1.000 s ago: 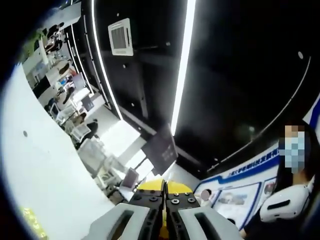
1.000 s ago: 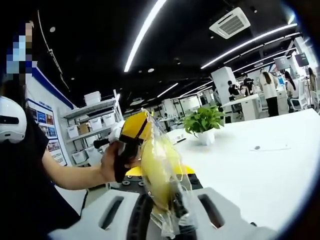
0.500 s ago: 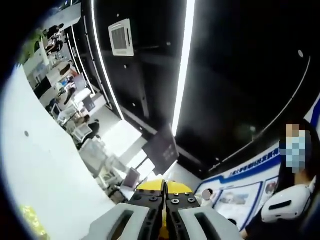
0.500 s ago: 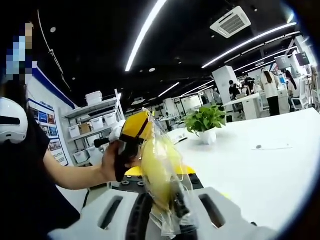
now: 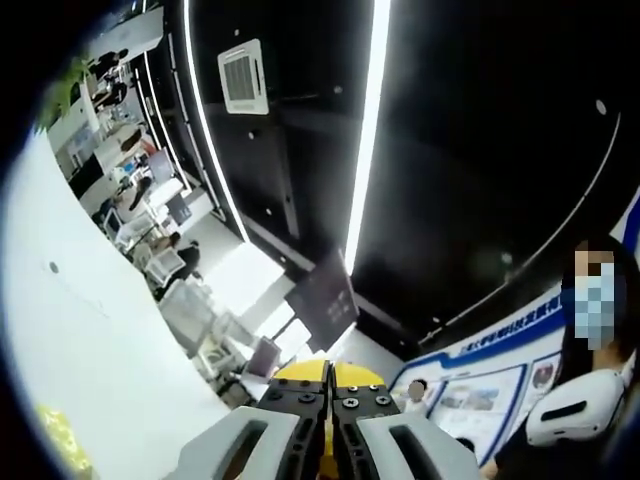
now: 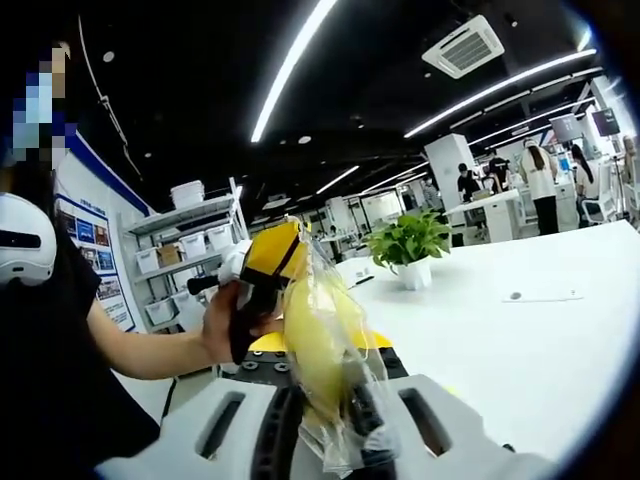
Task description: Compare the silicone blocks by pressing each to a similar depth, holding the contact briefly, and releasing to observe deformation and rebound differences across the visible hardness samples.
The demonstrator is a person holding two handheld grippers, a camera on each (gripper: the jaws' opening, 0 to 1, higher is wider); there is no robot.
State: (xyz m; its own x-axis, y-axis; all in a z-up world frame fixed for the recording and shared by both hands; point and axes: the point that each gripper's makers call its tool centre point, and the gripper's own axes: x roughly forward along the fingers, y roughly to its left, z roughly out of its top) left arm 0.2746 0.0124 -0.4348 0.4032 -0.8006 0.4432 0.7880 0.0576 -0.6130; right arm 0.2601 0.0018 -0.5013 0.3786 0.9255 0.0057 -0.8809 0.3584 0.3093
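Here the right gripper (image 6: 335, 425) pinches a yellow silicone block in a clear bag (image 6: 325, 345), upright between its jaws. Just behind, a hand (image 6: 225, 325) holds the left gripper (image 6: 262, 262), jaws pressed together. Farther off, a potted plant (image 6: 408, 245) stands on the white table (image 6: 520, 340).

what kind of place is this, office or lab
Probably an open-plan lab or workshop office: long white table with a potted plant, shelves of storage bins, strip lights on a black ceiling, and people at desks farther back.
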